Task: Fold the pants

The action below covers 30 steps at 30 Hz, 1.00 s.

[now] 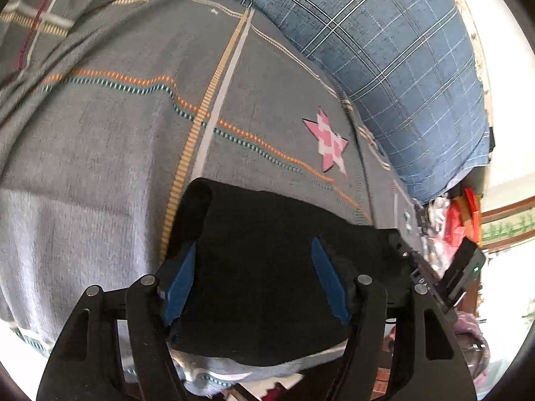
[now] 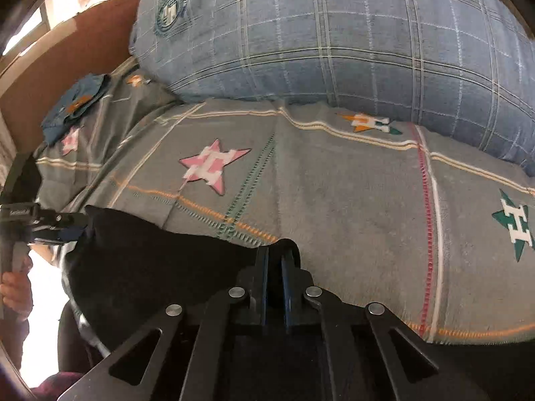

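Note:
Black pants (image 1: 264,267) lie folded on a grey bedspread (image 1: 100,167) near the bed's front edge. My left gripper (image 1: 254,257) is open, its blue pads (image 1: 182,280) spread wide over the pants. My right gripper (image 2: 276,260) is shut on the pants (image 2: 160,267), pinching a raised edge of black fabric between its blue pads (image 2: 286,277). The right gripper shows at the right edge of the left wrist view (image 1: 434,277), and the left gripper shows at the left edge of the right wrist view (image 2: 63,225), at the pants' other end.
A large blue plaid pillow (image 2: 334,40) lies behind the pants. The grey bedspread (image 2: 351,217) carries star patches. A small blue cloth (image 2: 77,103) sits at the far left by a brown headboard (image 2: 67,53). Red clutter (image 1: 458,220) lies beyond the bed.

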Available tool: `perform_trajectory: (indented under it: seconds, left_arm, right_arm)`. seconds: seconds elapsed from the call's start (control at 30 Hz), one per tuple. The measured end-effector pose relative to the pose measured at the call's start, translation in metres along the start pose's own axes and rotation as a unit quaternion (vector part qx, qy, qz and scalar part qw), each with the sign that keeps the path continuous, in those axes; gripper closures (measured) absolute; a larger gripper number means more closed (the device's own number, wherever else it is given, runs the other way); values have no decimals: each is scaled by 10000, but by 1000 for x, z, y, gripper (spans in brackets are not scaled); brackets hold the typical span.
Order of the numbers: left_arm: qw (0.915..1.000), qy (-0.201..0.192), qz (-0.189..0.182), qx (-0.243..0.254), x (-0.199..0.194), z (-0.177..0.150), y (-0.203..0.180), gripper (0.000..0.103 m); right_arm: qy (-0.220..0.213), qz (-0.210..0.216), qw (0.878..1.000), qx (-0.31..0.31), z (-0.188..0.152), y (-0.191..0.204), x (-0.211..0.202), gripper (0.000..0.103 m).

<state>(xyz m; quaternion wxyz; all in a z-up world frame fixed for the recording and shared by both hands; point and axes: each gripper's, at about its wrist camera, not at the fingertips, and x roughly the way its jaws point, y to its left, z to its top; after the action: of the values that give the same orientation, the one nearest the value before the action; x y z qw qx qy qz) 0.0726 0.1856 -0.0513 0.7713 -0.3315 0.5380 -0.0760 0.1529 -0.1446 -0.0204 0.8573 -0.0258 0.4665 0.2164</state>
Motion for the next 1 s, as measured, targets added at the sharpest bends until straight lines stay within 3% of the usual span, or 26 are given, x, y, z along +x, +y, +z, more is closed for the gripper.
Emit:
perform_trajectory:
  seconds: [0.03, 0.17, 0.33, 0.47, 0.57, 0.63, 0.7, 0.77, 0.8, 0.9, 1.0]
  left_arm:
    - [9999, 73, 91, -55, 5, 1, 2, 37]
    - [9999, 14, -84, -145, -12, -5, 5, 37]
    - [9979, -150, -634, -67, -57, -39, 10, 35]
    - [9957, 55, -918, -111, -52, -60, 12, 33]
    - [9981, 311, -497, -167, -22, -61, 9, 34]
    - [9987, 468, 162, -127, -1, -61, 6, 37]
    - [9981, 392, 448, 130, 1, -64, -6, 37]
    - [9968, 407, 430, 535, -6, -69, -22, 37]
    - [9956, 406, 398, 751, -11, -72, -31, 37]
    - [9881, 380, 275, 1463, -28, -80, -61, 36]
    - [9796, 305, 78, 1986, -36, -82, -98, 34]
  right_arm:
    - [151, -45, 9999, 48, -1, -5, 8, 97]
    - [-33, 86, 9993, 350, -1, -11, -3, 94]
    - [-437, 331, 9963, 657, -26, -10, -56, 83]
    - [-523, 413, 9925, 1023, -59, -23, -76, 77]
    - [-344, 350, 9903, 1302, -78, -33, -69, 77]
    - [-107, 241, 9862, 1632, -93, -45, -60, 77]
    - [-237, 533, 9760, 2100, -105, -60, -67, 79]
    - [-614, 534, 9622, 2597, -117, -81, -90, 79]
    - [-893, 381, 9535, 2854, -126, -94, -106, 78]
    - [-1391, -396, 9230, 3566, -155, -131, -143, 57]
    - [-1797, -982, 8871, 4138, -189, -153, -167, 56]
